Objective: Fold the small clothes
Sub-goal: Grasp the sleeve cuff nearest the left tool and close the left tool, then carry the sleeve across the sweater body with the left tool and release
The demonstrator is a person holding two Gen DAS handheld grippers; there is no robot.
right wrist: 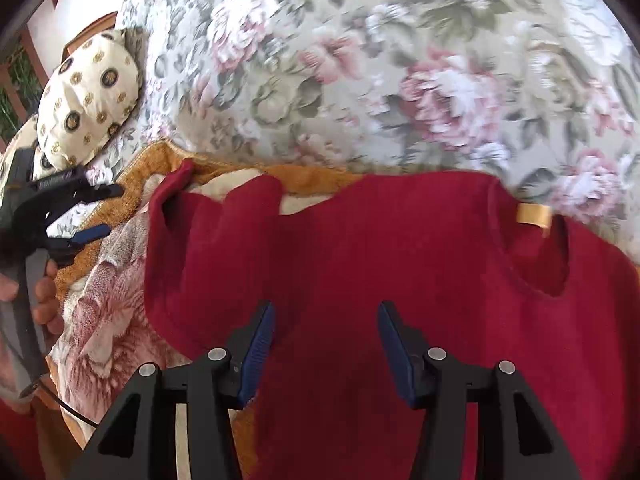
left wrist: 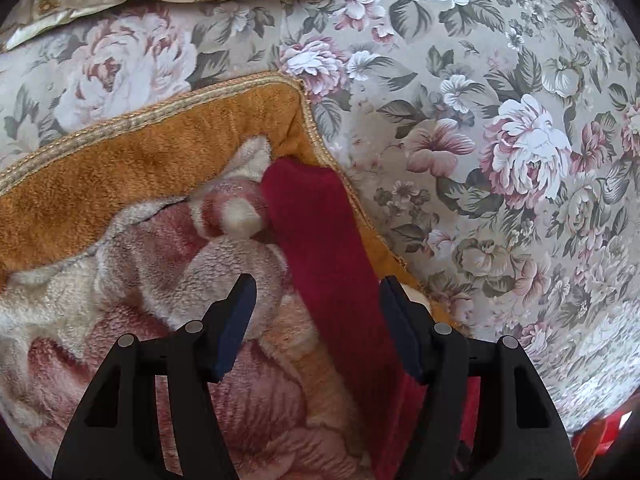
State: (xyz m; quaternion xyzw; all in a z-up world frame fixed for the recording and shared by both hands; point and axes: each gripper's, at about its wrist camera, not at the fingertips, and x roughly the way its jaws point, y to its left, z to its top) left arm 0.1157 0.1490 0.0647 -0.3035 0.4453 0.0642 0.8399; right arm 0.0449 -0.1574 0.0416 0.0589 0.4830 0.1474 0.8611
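A small dark red garment (right wrist: 360, 260) lies spread flat, its neck opening (right wrist: 536, 264) and a tan label (right wrist: 534, 214) toward the right. My right gripper (right wrist: 326, 316) hovers open just above its middle, nothing between the pads. In the left wrist view a long red part of the garment (left wrist: 320, 240) runs up between the fingers of my left gripper (left wrist: 318, 300). That gripper is open, with the cloth close to its right pad but not pinched. The left gripper (right wrist: 80, 216) also shows at the left edge of the right wrist view, held in a person's hand (right wrist: 44, 296).
The garment rests on a plush blanket (left wrist: 120, 184) with an orange border and pink flower pattern, also seen as the blanket (right wrist: 104, 300). Under it spreads a floral bedspread (left wrist: 480, 120). A cream pillow (right wrist: 88, 96) with gold dots lies at the far left.
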